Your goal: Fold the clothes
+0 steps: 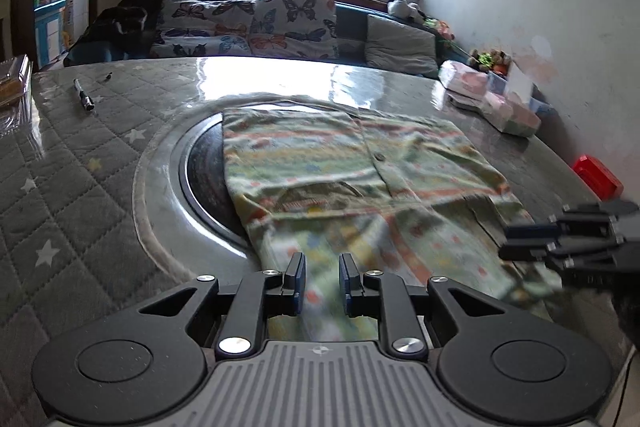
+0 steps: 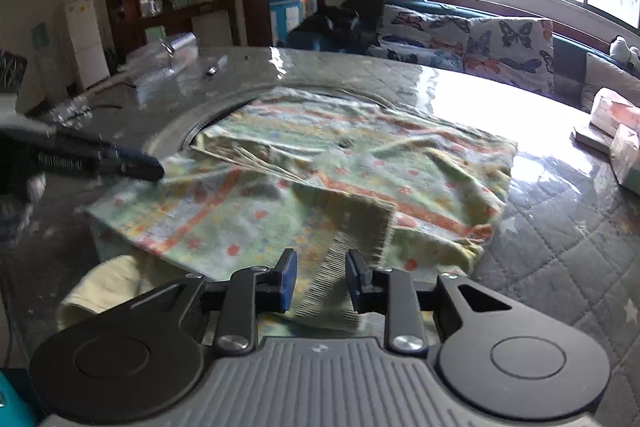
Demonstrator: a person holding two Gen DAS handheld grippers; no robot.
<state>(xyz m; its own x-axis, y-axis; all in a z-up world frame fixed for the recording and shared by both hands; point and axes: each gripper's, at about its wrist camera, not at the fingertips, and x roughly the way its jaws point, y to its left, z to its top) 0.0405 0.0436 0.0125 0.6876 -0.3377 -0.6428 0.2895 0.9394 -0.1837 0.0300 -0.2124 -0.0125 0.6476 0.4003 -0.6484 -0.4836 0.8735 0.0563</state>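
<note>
A green patterned buttoned shirt [image 1: 344, 167] lies spread on the table, partly over a round dark hob. It also shows in the right wrist view [image 2: 320, 163]. My left gripper [image 1: 322, 277] is open, its fingers straddling the shirt's near hem; it shows from the side in the right wrist view [image 2: 156, 169]. My right gripper [image 2: 320, 277] is open over a folded-up sleeve edge; it shows at the right edge of the left wrist view [image 1: 506, 241]. The cloth near both grippers is blurred.
The table [image 1: 80, 167] has a quilted grey cover under clear plastic. A pen [image 1: 83, 95] lies at far left, tissue packs [image 1: 492, 99] and a red box [image 1: 598, 177] at the right by the wall. A sofa [image 1: 260, 27] stands behind the table.
</note>
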